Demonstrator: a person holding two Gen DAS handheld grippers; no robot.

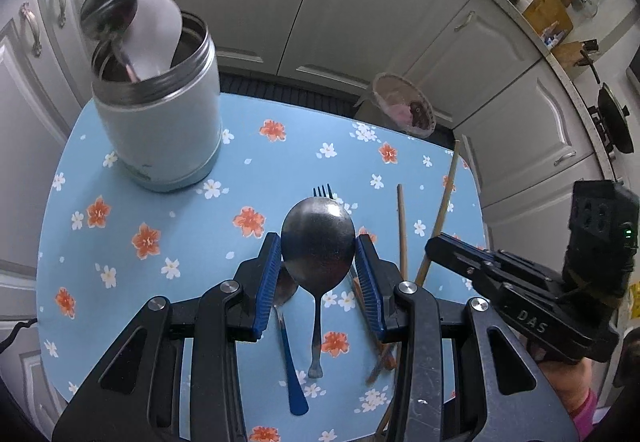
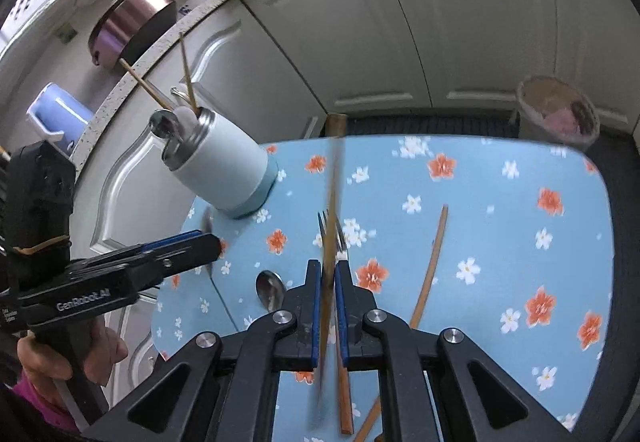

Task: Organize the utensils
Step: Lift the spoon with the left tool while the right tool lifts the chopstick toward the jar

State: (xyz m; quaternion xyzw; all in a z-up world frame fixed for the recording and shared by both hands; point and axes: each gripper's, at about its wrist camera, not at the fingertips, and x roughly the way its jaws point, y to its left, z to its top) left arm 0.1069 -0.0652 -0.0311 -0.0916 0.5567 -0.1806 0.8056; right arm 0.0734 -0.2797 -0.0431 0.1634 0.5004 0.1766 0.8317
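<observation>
Meanwhile, both grippers lift utensils toward the steel canister (image 1: 160, 121) at the upper left of the frame.

Left gripper (image 1: 318, 262) pinches a large metal spoon (image 1: 318, 234) by its bowl, jaws about bowl-wide, handle hanging over the floral table (image 1: 160, 226); it likely needs to tip handle-down over the canister mouth, clear of the ladle and chopsticks already inside. Right gripper (image 2: 329, 274), jaws narrow, clamps a blurred chopstick (image 2: 334, 193). A fork (image 2: 332, 230), small spoon (image 2: 270, 288) and more chopsticks (image 2: 430, 270) lie on the table.

Glossy metal spoon (image 1: 318, 238), wooden chopstick (image 2: 334, 209) — steel-rimmed matt canister (image 1: 160, 113) on smooth tablecloth (image 1: 192, 242).
</observation>
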